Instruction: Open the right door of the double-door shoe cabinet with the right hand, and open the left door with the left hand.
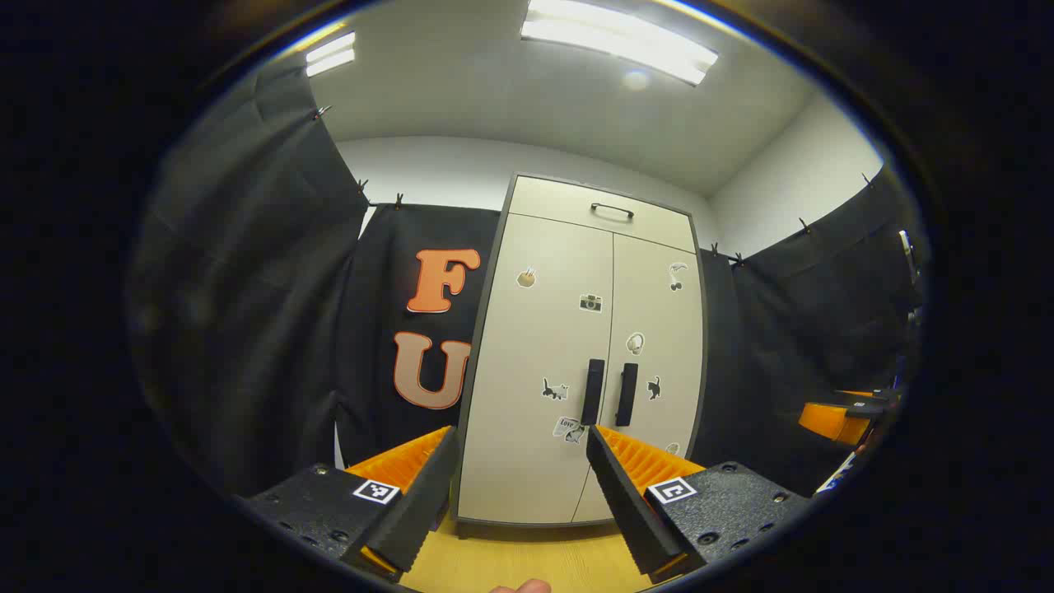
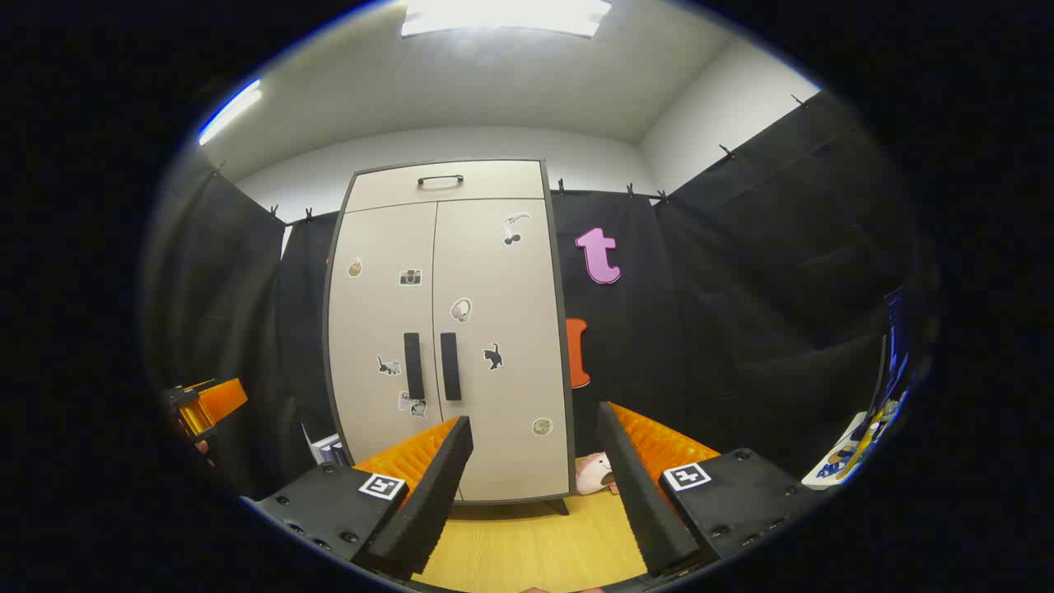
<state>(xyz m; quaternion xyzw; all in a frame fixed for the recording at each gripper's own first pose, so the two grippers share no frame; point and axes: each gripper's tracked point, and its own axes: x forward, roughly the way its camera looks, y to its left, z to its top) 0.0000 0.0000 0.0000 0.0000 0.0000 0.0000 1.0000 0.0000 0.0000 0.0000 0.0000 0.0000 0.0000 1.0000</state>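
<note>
Cream-coloured laminate, dark trim, a bunch of little stickers on the front: that's the shoe cabinet (image 1: 576, 362) I'm facing, standing on a pale wood floor (image 1: 527, 560) against the black cloth of the booth. Going left to right: my left tongs (image 1: 519, 469) are spread wide apart with nothing between them, aimed roughly at the left door (image 1: 535, 371), which is fully closed. Its dark vertical handle (image 1: 592, 391) sits right next to the centre seam, and just beside it is the matching handle (image 1: 627, 394) on the right door (image 1: 659, 346), also closed. In the right gripper view my right tongs (image 2: 535, 461) are open too, holding nothing, and pointing a bit off to the right of the cabinet, more toward its lower right corner than at the right-door handle (image 2: 450, 366). There's some small soft pinkish thing (image 2: 594, 475) on the floor by that corner, can't tell what. So I reckon I'm at the very start, both hands well back and nothing touched yet. Next up, by my read, is swinging the right tongs leftward and forward onto the right handle, closing on it, then pulling along the door's arc. The two handles sit so close that I'd want to come in clean and not bump the left one.
</note>
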